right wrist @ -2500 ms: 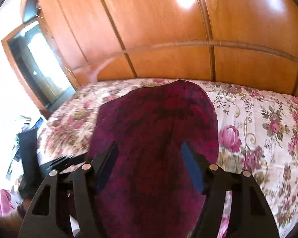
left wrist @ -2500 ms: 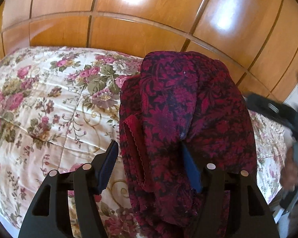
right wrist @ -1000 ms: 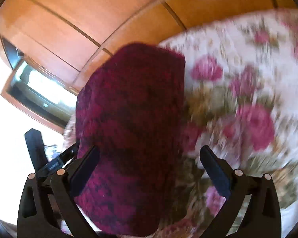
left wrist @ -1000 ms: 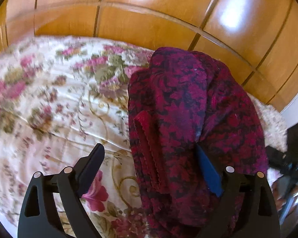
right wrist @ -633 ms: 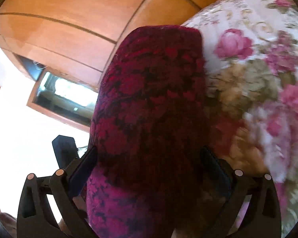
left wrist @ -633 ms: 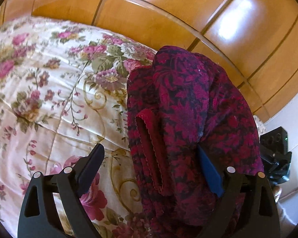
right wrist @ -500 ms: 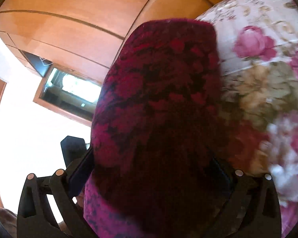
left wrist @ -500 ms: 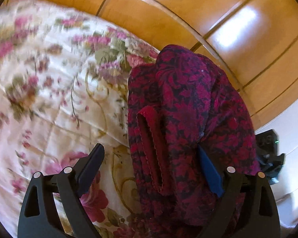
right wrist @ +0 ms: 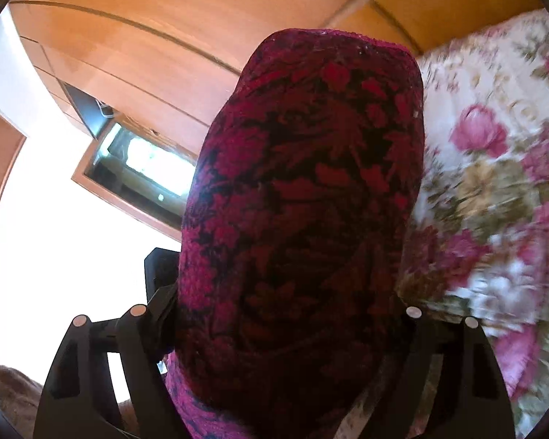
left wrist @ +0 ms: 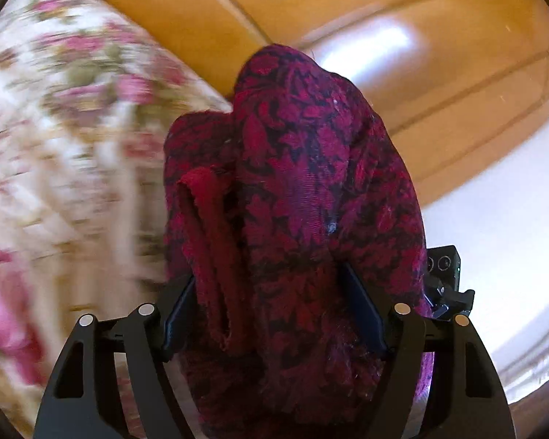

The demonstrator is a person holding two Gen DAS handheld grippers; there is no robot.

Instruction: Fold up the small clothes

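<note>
**A:** What does the left wrist view show?

**B:** The left gripper has a bundled dark red floral garment between its fingers. Its jaws are closing, and both pads appear to press the cloth, which bulges up between them. A plain red hem hangs on the bundle's left side. A floral bedspread, blurred, lies to the left; wooden panels stand far behind.

**A:** And the right wrist view?

**B:** The right gripper is also closing around the same garment, which fills the gap and hides both pads, so I cannot tell if they grip it. The bedspread lies to the right.
</note>
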